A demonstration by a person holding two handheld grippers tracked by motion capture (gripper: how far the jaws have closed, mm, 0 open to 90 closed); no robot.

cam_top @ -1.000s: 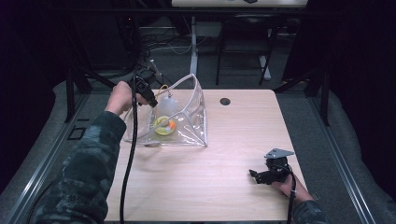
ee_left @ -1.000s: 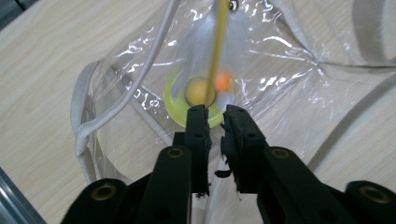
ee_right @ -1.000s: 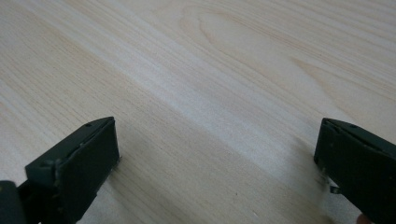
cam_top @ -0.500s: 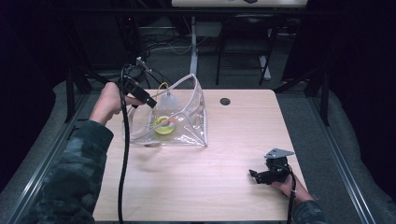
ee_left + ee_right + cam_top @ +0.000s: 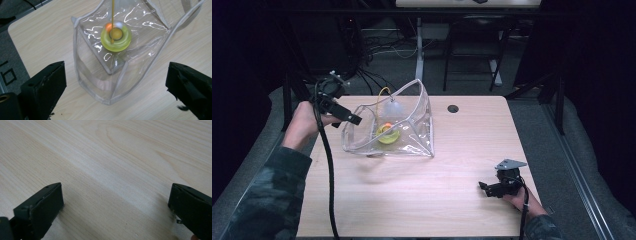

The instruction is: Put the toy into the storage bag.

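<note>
A clear plastic bag with grey-edged seams stands open on the wooden table. Inside lies a yellow-green ring toy with an orange part and a thin yellow cord rising from it. From the left gripper view the same bag and ring toy are seen from above. My left gripper hovers open just left of the bag's rim, empty. My right gripper rests open low on the table near the front right, with bare wood between its jaws.
A small dark round hole sits in the table behind the bag. A black cable trails from the left gripper along the forearm. Dark desk legs and cables stand on the floor behind the table.
My left gripper has pulled back to the left, off the bag's top and out beside its rim. The bag has settled on the table. The right gripper has stayed put.
</note>
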